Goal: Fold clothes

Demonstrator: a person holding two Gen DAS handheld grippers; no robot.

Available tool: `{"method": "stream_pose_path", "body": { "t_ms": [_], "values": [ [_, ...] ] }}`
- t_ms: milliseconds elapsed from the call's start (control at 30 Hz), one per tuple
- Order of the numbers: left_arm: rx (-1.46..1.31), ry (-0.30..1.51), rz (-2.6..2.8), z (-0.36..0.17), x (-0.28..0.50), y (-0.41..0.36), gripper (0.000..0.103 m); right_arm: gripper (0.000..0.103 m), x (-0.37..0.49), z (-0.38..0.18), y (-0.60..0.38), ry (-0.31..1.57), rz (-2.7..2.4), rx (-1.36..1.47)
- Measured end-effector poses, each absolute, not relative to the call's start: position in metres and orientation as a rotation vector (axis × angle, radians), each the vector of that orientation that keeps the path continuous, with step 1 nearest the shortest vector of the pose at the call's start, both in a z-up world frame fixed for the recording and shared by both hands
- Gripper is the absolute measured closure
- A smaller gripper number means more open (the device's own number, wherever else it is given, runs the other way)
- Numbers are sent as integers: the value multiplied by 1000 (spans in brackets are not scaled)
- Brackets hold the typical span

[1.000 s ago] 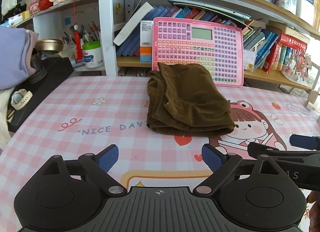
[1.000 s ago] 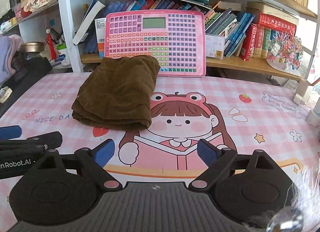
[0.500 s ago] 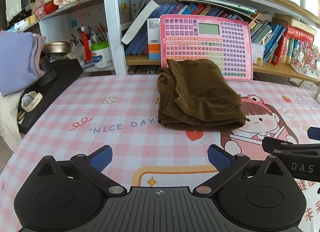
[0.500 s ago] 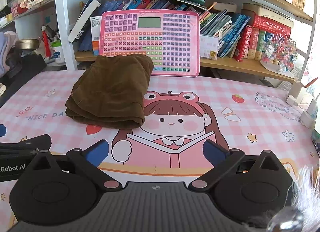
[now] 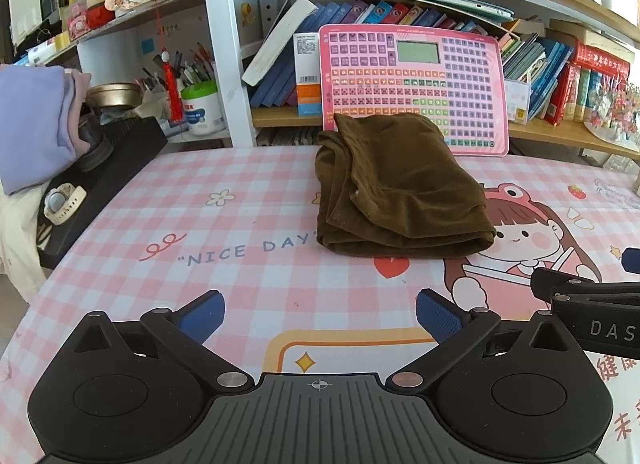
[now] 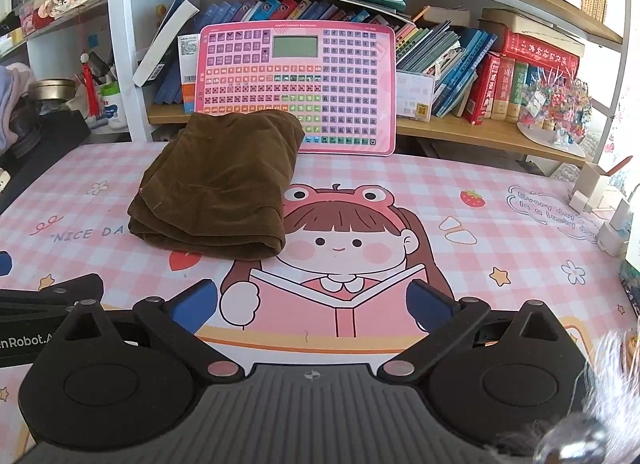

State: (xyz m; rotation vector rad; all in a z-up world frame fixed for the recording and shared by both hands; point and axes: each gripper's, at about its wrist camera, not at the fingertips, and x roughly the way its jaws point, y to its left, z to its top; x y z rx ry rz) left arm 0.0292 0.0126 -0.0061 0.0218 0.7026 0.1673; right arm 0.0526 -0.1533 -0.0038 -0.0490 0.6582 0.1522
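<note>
nearest the cameras, the left gripper (image 5: 318, 314) and the right gripper (image 6: 314, 304) hover side by side over the desk (image 5: 248, 284), each tilted down. their jaws have just been opening and now stand spread wide with nothing between the blue pads.

beyond them the desk mat shows pink checks, the words "nice day" and a cartoon girl (image 6: 340, 240) reading a book. further back lies the brown garment (image 5: 394, 188), folded into a thick, soft bundle that rests flat, well apart from both grippers. its far edge sits just in front of a pink learning pad (image 6: 296, 88) propped against the bookshelf (image 6: 480, 132).

the fold looks finished, or nearly so. the risks from here: a gripper reaching back in could catch only the top layer and pull the bundle open, since the layers lie loose on the left side. pushing the bundle back could knock the propped pad over.
</note>
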Motion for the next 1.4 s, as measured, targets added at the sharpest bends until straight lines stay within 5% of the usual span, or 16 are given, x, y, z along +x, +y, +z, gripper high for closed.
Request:
{"method": "stream_pose_path", "body": {
  "t_ms": [1400],
  "values": [
    [18,706,169,-7,29,15,0,1,55,-6,-151,677,148,-52]
  ]
}}
